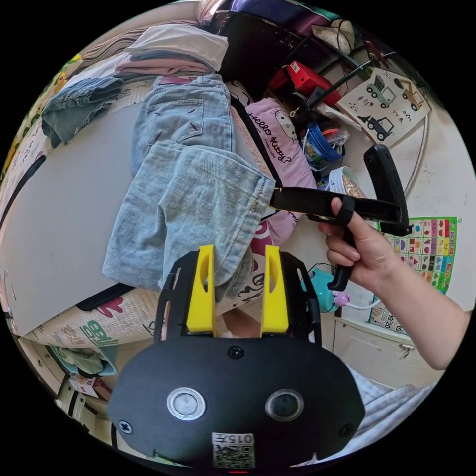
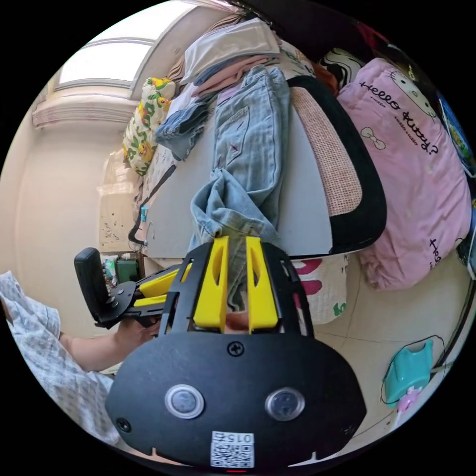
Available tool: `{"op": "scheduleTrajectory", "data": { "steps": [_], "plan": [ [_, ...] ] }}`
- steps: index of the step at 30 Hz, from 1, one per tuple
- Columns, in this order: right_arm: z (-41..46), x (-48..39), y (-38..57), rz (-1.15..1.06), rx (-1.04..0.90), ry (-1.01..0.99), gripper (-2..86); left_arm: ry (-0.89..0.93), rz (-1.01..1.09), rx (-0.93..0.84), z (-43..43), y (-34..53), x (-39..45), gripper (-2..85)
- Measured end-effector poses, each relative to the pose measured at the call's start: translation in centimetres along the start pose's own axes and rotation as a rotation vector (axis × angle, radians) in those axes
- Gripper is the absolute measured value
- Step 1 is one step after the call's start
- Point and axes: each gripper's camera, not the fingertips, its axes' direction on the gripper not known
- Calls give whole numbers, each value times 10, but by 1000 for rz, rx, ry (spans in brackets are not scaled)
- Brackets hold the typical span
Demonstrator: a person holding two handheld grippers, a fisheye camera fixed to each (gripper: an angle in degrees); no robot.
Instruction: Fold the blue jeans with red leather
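The light blue jeans (image 1: 188, 163) lie on a grey surface (image 1: 64, 198), waist at the far end, where the red leather patch (image 1: 176, 79) shows. The legs are folded back toward me. My left gripper (image 1: 239, 255) stands open around a hanging bunch of the leg hem, and the cloth stops short of one jaw. In the same view the right gripper (image 1: 273, 197), held by a hand (image 1: 362, 253), pinches the hem's corner. In the right gripper view, my right gripper (image 2: 237, 248) is shut on the bunched jeans (image 2: 248, 148), with the left gripper (image 2: 171, 285) close beside it.
A stack of folded clothes (image 1: 173, 47) and another denim garment (image 1: 79, 101) sit at the far end of the surface. A pink cushion (image 2: 411, 163) and a black chair back (image 2: 347, 173) lie along one side. A teal toy (image 2: 409, 369) sits on the floor.
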Motion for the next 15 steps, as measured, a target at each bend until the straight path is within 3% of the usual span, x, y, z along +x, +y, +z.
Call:
{"op": "scheduleTrajectory", "data": {
  "steps": [4, 10, 15],
  "plan": [
    [14, 12, -2, -1, -35, -57, 128, -15, 10, -4, 7, 1, -5, 139],
    [18, 13, 9, -35, -34, -238, 61, -61, -20, 32, 10, 4, -15, 139],
    [-4, -24, 20, -215, -23, -231, 51, -101, -127, -6, 21, 8, -38, 143]
  ]
}}
